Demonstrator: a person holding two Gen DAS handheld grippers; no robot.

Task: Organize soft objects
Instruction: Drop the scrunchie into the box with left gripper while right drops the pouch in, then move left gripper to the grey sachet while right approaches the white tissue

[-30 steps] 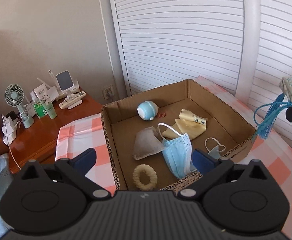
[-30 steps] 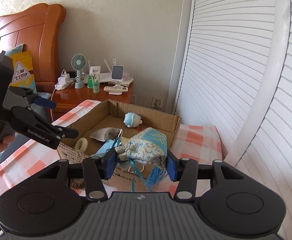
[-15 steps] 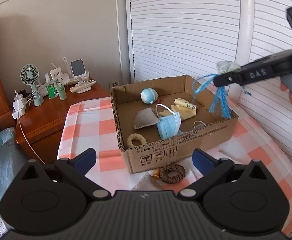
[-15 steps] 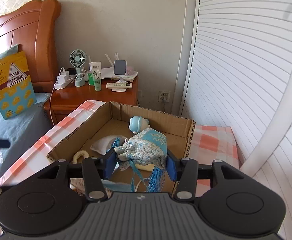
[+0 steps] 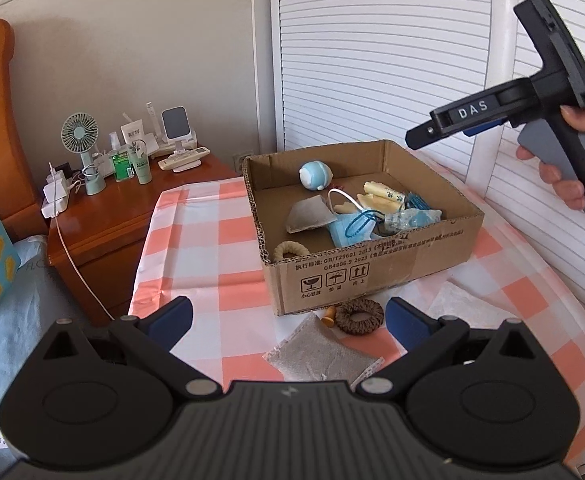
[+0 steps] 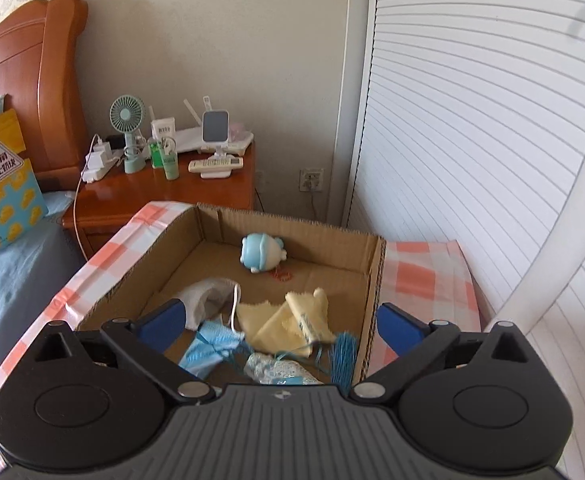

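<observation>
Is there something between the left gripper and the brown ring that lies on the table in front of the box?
Nothing visible does. The left gripper is open, and the brown ring lies in the open on the checked tablecloth, with the grey pouch beside it, closer to the gripper.

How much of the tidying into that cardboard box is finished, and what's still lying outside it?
Done: the cardboard box already holds a blue plush toy, face mask, yellow cloth and tasselled pouch. In hand: nothing; the right gripper is opening above the pouch, and the left gripper is open. Left: a brown ring and grey pouch on the checked cloth.
</observation>
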